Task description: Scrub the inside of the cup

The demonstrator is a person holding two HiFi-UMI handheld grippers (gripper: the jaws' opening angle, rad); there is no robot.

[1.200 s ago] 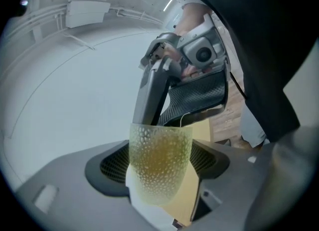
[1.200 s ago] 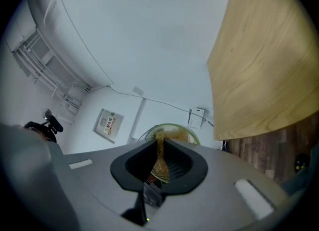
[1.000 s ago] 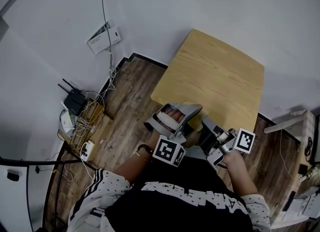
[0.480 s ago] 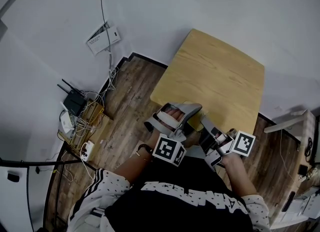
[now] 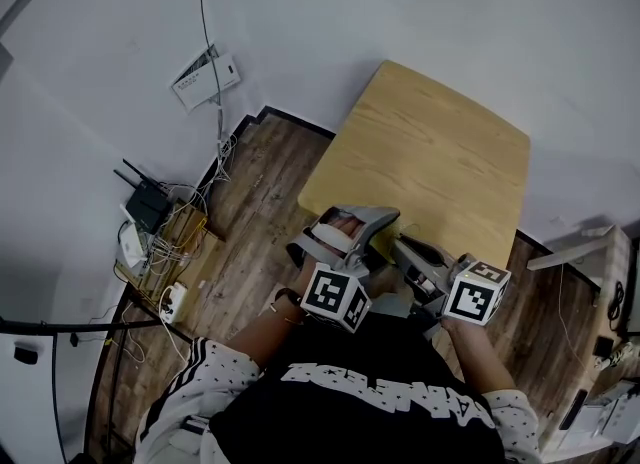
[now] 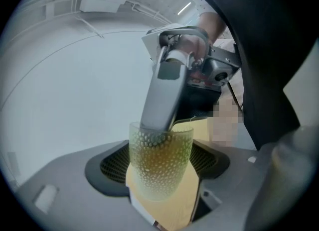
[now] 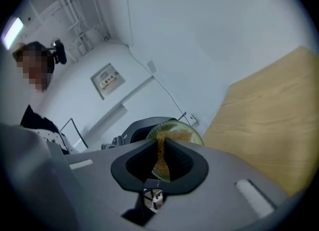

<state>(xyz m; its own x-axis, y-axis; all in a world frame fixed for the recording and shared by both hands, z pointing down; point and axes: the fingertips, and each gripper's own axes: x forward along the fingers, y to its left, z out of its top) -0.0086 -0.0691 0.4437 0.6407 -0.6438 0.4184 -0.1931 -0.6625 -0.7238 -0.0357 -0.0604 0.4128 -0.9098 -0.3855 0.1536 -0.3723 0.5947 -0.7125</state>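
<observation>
Yellow-tinted dimpled clear cup (image 6: 160, 158) sits between the jaws of the left claw (image 5: 345, 237). Both pads are pressed on its sides, the jaws spread wide around it. Cup is held up over the near corner of the light wood bench (image 5: 440, 152), close in front of the person's chest, with its mouth turned toward the right claw (image 7: 162, 150).

Right claw jaws are nearly together, pinching a thin yellow-brown pad (image 7: 160, 168). In the left gripper view the grey tip of the right claw reaches down into the cup mouth, against the inner wall. In the right gripper view the cup's round rim shows just beyond the pinched pad, with the left claw's grey body behind it.

Each gripper's marker cube, left (image 5: 335, 297) and right (image 5: 475, 294), is near the person's black shirt. Bench top past the claws is bare wood. On the dark plank floor (image 5: 250, 222) to the left, a router with tangled cables (image 5: 150, 207) sits by the white wall.
</observation>
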